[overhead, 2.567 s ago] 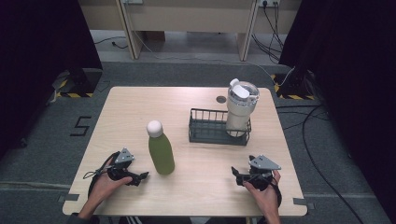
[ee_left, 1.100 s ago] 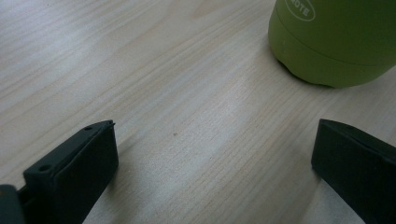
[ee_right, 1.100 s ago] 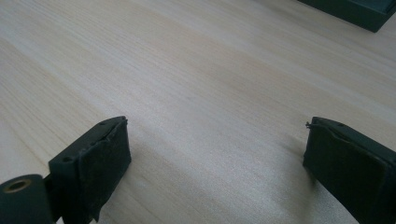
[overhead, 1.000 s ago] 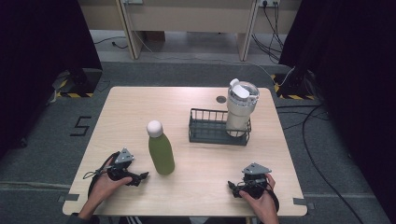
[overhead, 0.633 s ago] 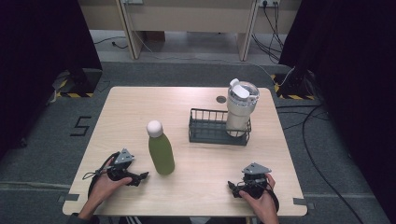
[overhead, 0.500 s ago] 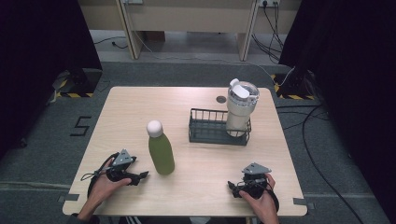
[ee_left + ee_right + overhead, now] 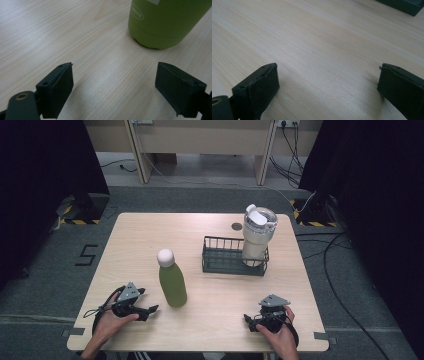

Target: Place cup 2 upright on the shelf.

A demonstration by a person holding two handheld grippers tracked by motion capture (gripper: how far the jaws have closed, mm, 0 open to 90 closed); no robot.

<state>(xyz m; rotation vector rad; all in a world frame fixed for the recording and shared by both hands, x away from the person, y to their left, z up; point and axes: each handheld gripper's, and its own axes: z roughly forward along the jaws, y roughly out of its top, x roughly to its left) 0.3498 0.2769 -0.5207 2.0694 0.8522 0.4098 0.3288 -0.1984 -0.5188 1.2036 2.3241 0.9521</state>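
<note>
the green bottle (image 7: 172, 284) is standing upright on the wooden table (image 7: 130, 235), its white cap (image 7: 165, 257) sitting closed on top, so whatever is inside is staying hidden. the left gripper (image 7: 149, 310) is lying low just beside the bottle's base, pointing at it but not touching; in the left gripper view its jaws are gaping wide with bare tabletop between them and the bottle (image 7: 165, 22) ahead. the right gripper (image 7: 248, 321) is resting near the table's front edge, well apart from the bottle; its jaws have just been opening and are standing wide over bare wood. behind, a dark wire basket (image 7: 225, 262) is holding a pale lidded tumbler (image 7: 256, 237) upright in its right end.
</note>
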